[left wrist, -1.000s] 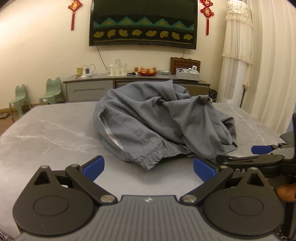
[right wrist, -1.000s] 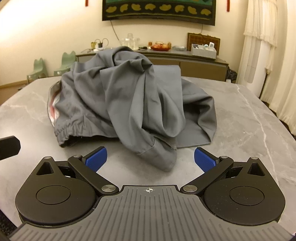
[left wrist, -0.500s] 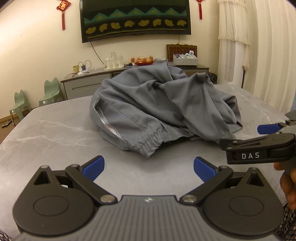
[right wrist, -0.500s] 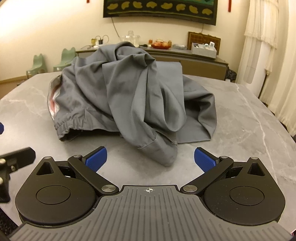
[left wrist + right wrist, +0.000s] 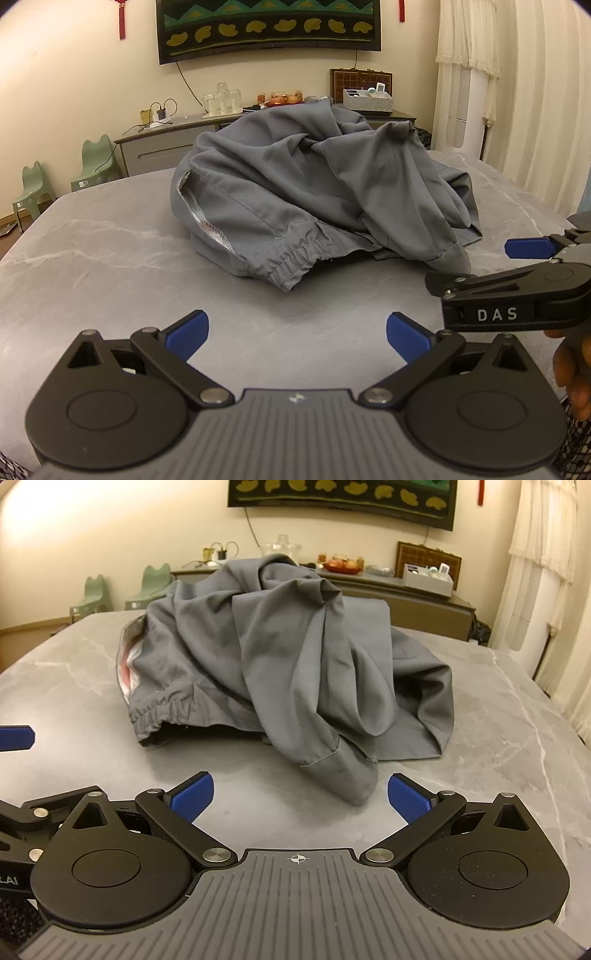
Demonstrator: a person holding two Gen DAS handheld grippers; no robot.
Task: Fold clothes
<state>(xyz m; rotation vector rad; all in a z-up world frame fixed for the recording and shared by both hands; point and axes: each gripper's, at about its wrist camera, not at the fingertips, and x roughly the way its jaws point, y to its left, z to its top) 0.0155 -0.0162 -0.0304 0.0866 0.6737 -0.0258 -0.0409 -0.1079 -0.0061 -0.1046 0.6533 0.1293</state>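
A crumpled grey garment (image 5: 317, 199) with an elastic waistband (image 5: 295, 258) lies heaped in the middle of the grey marble table (image 5: 92, 266). It also shows in the right wrist view (image 5: 288, 672), with a hemmed leg end (image 5: 343, 775) nearest me. My left gripper (image 5: 297, 332) is open and empty, a short way in front of the waistband. My right gripper (image 5: 300, 792) is open and empty, its blue pads just short of the leg end. The right gripper also shows at the right edge of the left wrist view (image 5: 517, 291).
A grey sideboard (image 5: 170, 144) with glasses, fruit and a box stands behind the table against the wall. Two small green chairs (image 5: 62, 181) stand at the back left. White curtains (image 5: 517, 92) hang at the right. The table's right edge (image 5: 576, 738) is near.
Both grippers have moved closer to the garment, and the right gripper has come further into the left wrist view. Both stay open. The garment has not moved.
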